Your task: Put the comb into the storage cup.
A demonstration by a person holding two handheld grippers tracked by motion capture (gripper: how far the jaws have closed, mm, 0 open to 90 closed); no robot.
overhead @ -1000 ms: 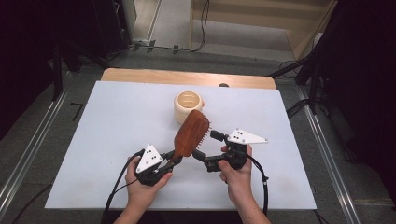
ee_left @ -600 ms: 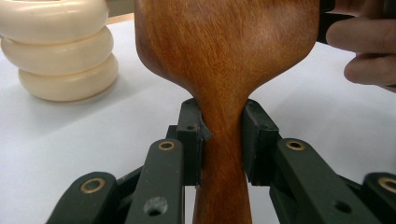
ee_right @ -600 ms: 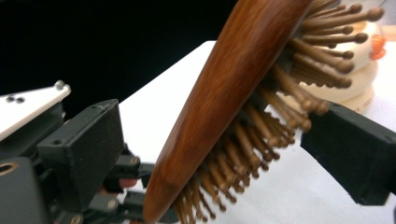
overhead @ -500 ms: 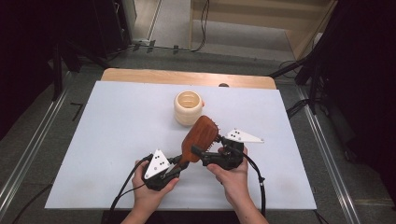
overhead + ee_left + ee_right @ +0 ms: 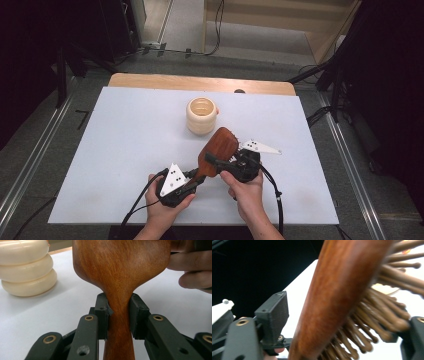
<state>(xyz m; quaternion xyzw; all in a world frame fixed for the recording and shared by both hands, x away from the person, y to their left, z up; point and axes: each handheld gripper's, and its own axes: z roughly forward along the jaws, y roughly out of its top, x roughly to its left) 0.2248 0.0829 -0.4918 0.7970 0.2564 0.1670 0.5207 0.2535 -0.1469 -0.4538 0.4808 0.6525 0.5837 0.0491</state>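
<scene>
A brown wooden hairbrush (image 5: 218, 147) is held just above the white table, head pointing away toward the cup. My left gripper (image 5: 197, 175) is shut on its neck; in the left gripper view both pads (image 5: 101, 315) press the narrow handle of the hairbrush (image 5: 120, 270). My right gripper (image 5: 215, 161) comes in from the right, its jaws straddling the head. Its jaws have just been closing. In the right gripper view the hairbrush (image 5: 342, 290) lies between them, bristles toward one jaw, and the other pad (image 5: 273, 315) stands a small gap off the wooden back.
A cream ribbed cup (image 5: 201, 116) stands upright just beyond the brush head, also at the upper left of the left gripper view (image 5: 25, 270). The white table top (image 5: 125, 150) ends in a wooden strip (image 5: 200, 82) at the back. Cables trail off the front edge.
The right gripper's jaws have narrowed around the brush head. The brush and the left gripper have shifted slightly right, and the brush's smooth back now faces up.
</scene>
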